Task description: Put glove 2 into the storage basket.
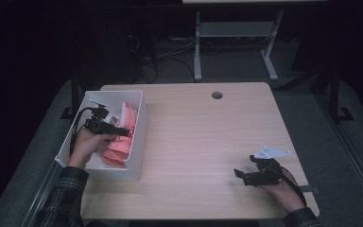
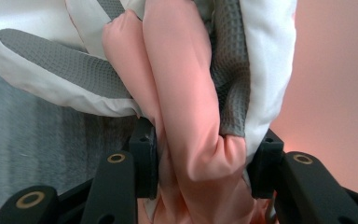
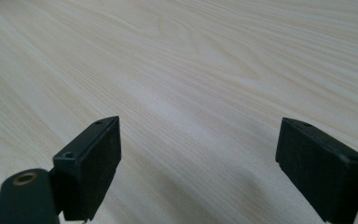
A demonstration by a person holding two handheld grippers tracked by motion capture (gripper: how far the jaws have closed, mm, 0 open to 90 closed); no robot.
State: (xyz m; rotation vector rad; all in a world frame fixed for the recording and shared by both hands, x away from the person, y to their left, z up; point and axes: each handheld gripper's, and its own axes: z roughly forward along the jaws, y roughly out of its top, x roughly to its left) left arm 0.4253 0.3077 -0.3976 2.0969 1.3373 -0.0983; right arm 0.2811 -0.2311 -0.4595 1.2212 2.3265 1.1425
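My left gripper (image 1: 122, 131) reaches into a white bin (image 1: 141, 124) at the table's left edge. In the left gripper view its jaws (image 2: 205, 163) press from both sides on a soft pink fabric piece (image 2: 186, 102), with grey waffle-textured, white-edged fabric (image 2: 70, 74) bunched around it. The high view shows a heap of pink fabric (image 1: 120, 144) lying in the bin under the gripper. My right gripper (image 1: 241, 174) rests low over the bare wooden table (image 1: 203, 137) at the front right, pointing left. Its jaws (image 3: 198, 168) stand wide apart with nothing between them.
A round cable hole (image 1: 217, 95) sits near the table's far edge. Beyond the table stands a second desk's white frame (image 1: 197, 52) on a dark floor with cables. The wood between the bin and my right gripper is bare.
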